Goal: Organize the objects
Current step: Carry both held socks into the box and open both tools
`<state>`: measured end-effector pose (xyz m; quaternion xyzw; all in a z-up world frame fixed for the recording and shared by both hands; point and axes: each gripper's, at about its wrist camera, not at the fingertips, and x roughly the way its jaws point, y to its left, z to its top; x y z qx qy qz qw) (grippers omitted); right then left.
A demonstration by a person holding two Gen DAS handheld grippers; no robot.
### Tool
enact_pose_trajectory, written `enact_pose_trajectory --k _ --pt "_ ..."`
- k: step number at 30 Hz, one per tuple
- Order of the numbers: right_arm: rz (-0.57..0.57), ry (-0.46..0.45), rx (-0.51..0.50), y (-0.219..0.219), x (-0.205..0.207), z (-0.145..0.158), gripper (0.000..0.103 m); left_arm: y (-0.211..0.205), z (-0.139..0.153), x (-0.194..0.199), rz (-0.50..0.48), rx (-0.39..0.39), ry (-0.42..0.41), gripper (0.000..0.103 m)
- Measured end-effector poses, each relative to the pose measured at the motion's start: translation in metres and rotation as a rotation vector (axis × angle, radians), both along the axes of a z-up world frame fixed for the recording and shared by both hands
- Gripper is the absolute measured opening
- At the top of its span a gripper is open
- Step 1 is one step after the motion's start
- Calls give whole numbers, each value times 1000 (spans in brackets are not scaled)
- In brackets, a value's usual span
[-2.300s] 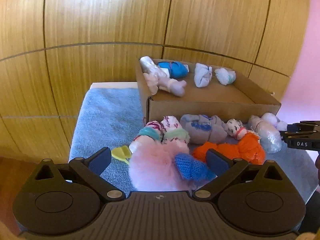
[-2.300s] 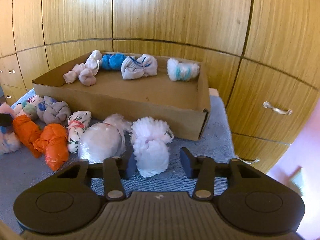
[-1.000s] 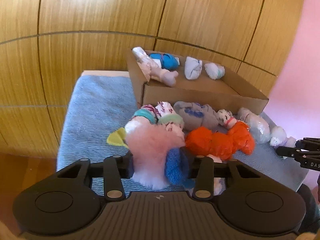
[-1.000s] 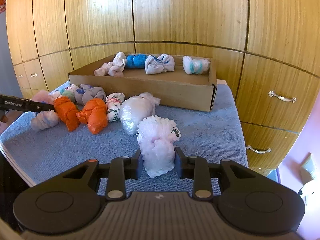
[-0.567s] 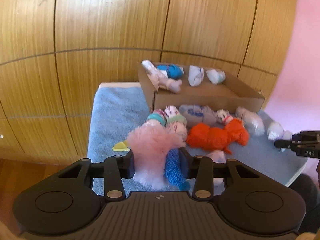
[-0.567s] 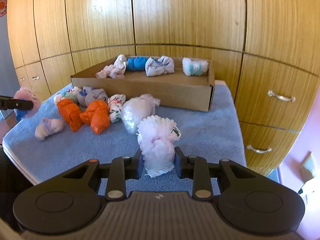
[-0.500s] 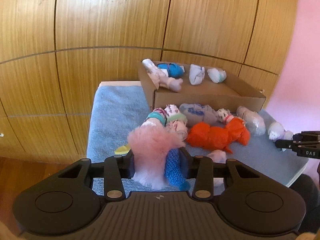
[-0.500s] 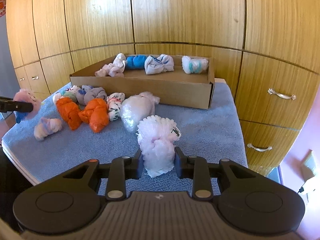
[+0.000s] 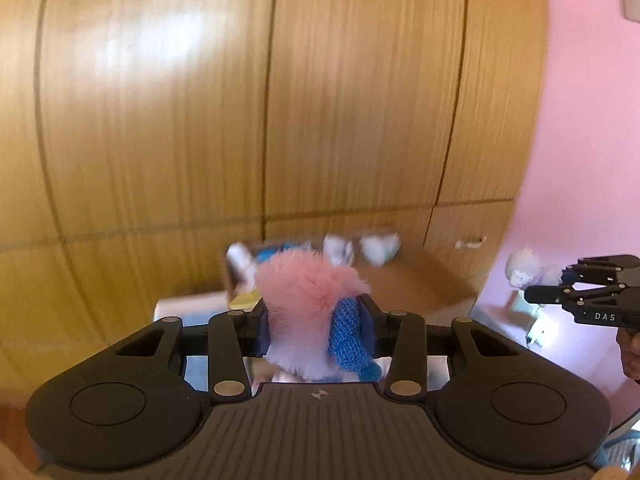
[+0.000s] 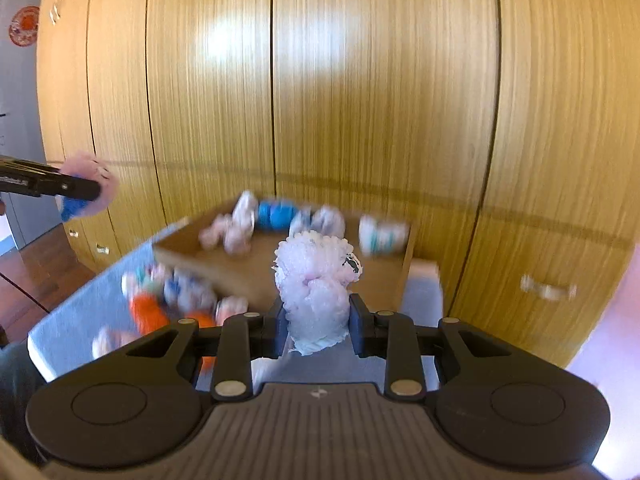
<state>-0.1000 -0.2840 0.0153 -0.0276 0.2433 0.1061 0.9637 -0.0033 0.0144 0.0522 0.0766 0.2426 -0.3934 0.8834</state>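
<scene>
My left gripper [image 9: 316,330] is shut on a fluffy pink and blue sock bundle [image 9: 306,300], held up in the air in front of the cardboard box [image 9: 424,288]. My right gripper [image 10: 318,326] is shut on a pale pink-white sock bundle [image 10: 316,284], also lifted above the blue towel [image 10: 76,312]. In the right wrist view the left gripper [image 10: 86,190] shows at far left with its pink bundle [image 10: 94,178]. In the left wrist view the right gripper [image 9: 532,294] sits at far right, carrying the white bundle [image 9: 524,268]. Both pictures are blurred.
The cardboard box [image 10: 260,268] holds several rolled sock bundles along its far wall. Orange [image 10: 148,312] and patterned bundles [image 10: 188,292] lie on the towel before the box. Wooden cupboard doors [image 10: 320,100] rise behind; a drawer handle [image 10: 548,290] is at right.
Both grippers have risen off the towel with their bundles; the box and the remaining socks now sit lower and smaller in each view. A small pale bundle lies uncovered on the towel.
</scene>
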Motion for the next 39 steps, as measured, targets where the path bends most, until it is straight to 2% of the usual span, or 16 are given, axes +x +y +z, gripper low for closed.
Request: enact_pose_trajectory --k 4,8,12,17,21,29,39 --pt "44 -10 6 -4 28 23 27 -36 20 17 -59 34 -39 49" --pt "86 23 1 0 65 26 28 -78 16 46 -110 61 -2 49" --pt "130 99 -7 8 110 9 28 -117 -10 80 -140 102 66 49" --pt "145 192 -43 20 162 -29 28 -157 -58 121 -149 185 112 49" --pt "139 239 -61 18 190 -52 28 -171 -84 143 -131 222 132 49" --pt "162 323 -100 23 231 -84 28 -183 -117 166 -116 290 161 50" --pt "253 356 -184 49 251 -101 28 -189 -129 182 -119 351 165 51"
